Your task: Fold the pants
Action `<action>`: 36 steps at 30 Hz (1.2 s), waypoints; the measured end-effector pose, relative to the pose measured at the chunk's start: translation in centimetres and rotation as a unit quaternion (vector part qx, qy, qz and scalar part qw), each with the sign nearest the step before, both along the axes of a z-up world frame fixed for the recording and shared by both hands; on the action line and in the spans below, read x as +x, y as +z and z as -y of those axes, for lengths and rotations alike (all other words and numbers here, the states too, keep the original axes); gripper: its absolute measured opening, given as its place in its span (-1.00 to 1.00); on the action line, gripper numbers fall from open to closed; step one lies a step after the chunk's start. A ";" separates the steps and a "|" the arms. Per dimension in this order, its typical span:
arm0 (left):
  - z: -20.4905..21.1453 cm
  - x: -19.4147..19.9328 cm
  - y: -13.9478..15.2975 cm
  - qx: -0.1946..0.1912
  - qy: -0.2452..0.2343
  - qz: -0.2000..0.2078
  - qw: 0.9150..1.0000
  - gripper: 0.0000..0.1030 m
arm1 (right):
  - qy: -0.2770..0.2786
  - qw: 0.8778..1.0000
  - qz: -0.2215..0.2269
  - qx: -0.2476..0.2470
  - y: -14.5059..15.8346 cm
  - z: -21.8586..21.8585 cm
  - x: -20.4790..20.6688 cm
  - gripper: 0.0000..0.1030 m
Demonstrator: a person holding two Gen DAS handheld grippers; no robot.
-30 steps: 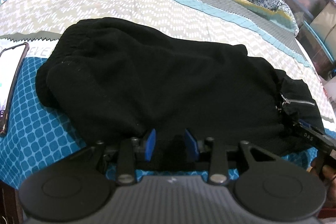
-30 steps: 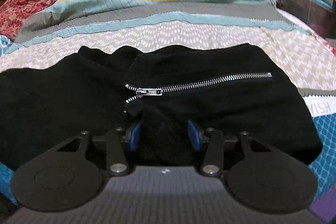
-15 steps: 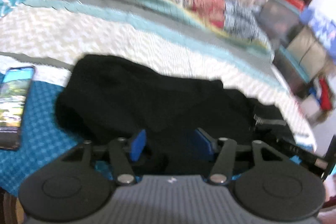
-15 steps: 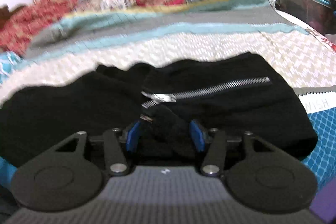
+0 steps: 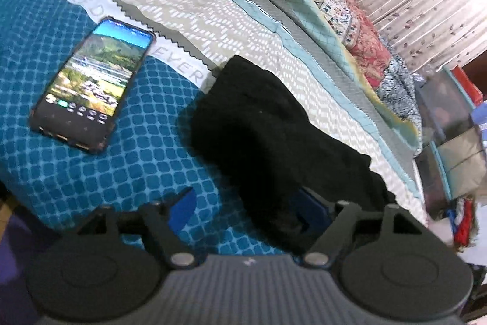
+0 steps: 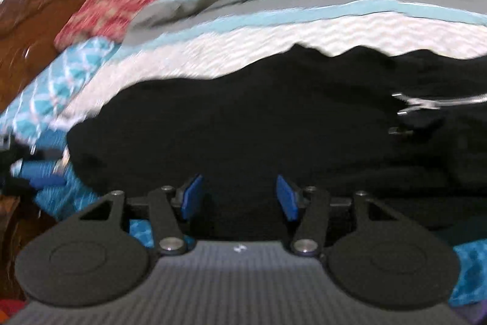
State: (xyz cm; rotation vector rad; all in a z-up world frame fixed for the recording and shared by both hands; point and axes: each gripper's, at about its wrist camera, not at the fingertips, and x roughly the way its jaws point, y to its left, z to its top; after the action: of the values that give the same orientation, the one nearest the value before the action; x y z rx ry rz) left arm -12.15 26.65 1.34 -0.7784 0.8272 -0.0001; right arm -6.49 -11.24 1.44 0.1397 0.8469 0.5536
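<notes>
The black pants (image 5: 268, 136) lie folded in a bundle on the bed. In the left wrist view my left gripper (image 5: 246, 210) is open, its blue pads wide apart, with the near edge of the pants lying against the right pad (image 5: 313, 209). In the right wrist view the pants (image 6: 258, 118) fill the middle, with a silver zipper (image 6: 426, 104) at the right. My right gripper (image 6: 239, 200) is open just in front of the pants' near edge, nothing between its pads.
A phone (image 5: 94, 81) with a lit screen lies on the teal patterned bedspread (image 5: 121, 157) left of the pants. Quilts and pillows (image 5: 350, 20) are piled at the back. A wooden headboard (image 6: 33, 20) stands at the left. Boxes (image 5: 450, 124) stand beside the bed.
Both grippers have opened and let go of the pants. The left gripper swung left, bringing the phone into view; the right gripper also swung left, so the zipper now sits at the right.
</notes>
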 end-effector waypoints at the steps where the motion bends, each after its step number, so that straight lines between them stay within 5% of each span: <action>1: -0.1 0.0 -0.2 -0.010 -0.001 0.003 1.000 0.49 | 0.007 1.000 0.000 -0.003 0.0 -0.5 0.0 0.09; 7: -0.4 2.4 -0.9 -0.046 -0.004 0.017 0.999 0.86 | 0.015 1.000 0.001 -0.019 0.7 -2.0 1.7 -0.23; 12: -1.4 5.5 -2.9 -0.072 0.014 0.013 0.997 0.89 | 0.042 0.998 -0.019 0.043 2.2 -5.5 4.9 -0.43; 15: -2.3 6.4 -4.5 -0.091 0.052 0.007 0.994 0.51 | 0.061 0.993 -0.052 0.084 1.5 -9.6 7.1 -0.45; 16: -2.4 6.5 -4.6 -0.080 0.060 0.006 0.995 0.05 | 0.063 0.991 -0.073 0.093 0.6 -10.7 7.8 -0.45; 18: -2.5 6.7 -4.7 -0.070 0.057 0.006 0.996 -0.23 | 0.090 0.981 -0.145 0.095 -2.5 -13.9 9.1 -0.45; 19: -2.4 6.7 -4.7 -0.066 0.054 0.002 0.996 -0.29 | 0.097 0.976 -0.179 0.078 -4.3 -15.2 9.6 -0.50; 22: -1.6 6.2 -3.5 -0.042 0.048 0.020 0.998 -0.34 | 0.079 0.975 -0.185 0.092 -5.1 -15.9 9.9 -0.53; 26: 3.0 6.7 0.5 0.065 -0.009 0.069 0.995 -0.35 | 0.063 0.962 -0.222 0.145 -5.6 -14.3 10.5 -0.52; 31: 11.9 6.5 4.5 0.226 -0.128 0.151 0.954 -0.37 | 0.007 0.938 -0.244 0.245 -5.7 -9.4 9.7 -0.44; 36: 19.1 6.4 3.3 0.326 -0.223 0.161 0.904 -0.36 | -0.090 0.958 -0.152 0.227 -3.3 -2.2 6.5 -0.42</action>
State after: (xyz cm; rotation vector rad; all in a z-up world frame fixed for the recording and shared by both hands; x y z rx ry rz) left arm -5.72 7.55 4.59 0.0590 0.6120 -0.2435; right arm 0.02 -9.07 -1.86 0.7318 0.9803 0.5552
